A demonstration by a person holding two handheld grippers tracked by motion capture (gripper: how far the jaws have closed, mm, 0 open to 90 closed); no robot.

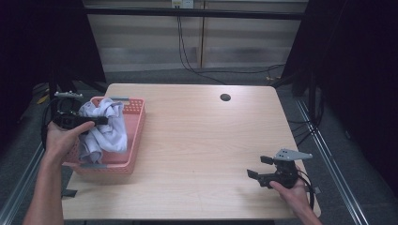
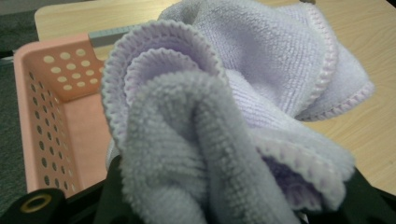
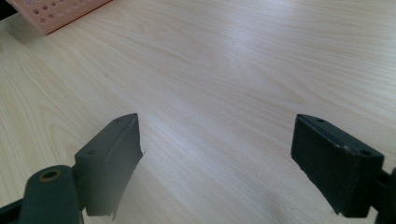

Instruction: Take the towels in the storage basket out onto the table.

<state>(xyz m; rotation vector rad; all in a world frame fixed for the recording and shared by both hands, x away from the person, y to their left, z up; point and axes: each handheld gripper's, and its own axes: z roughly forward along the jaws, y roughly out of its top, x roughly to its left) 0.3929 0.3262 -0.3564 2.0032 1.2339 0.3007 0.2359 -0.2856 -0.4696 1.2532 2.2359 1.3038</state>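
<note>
At nine o'clock on the table (image 1: 197,140), high view: left gripper (image 1: 96,121) clamped on a pale lilac cloth (image 1: 105,129), bunched above the pink basket (image 1: 133,140). Right gripper (image 1: 262,167) at five o'clock, jaws spread, nothing between.

Left gripper view: cloth (image 2: 224,107) folded thick between the jaws; basket (image 2: 51,112) at nine o'clock.

Right gripper view: jaws wide apart over bare wood (image 3: 224,70); basket corner (image 3: 51,11) at eleven o'clock.

The jaws of the left gripper (image 2: 205,205) are almost wholly covered by the bunched lavender cloth (image 2: 224,116) in the left gripper view; contact of the pads cannot be confirmed. The pink basket (image 2: 42,121) is cut off at the left edge, and its floor is probably hidden beneath the cloth.
</note>
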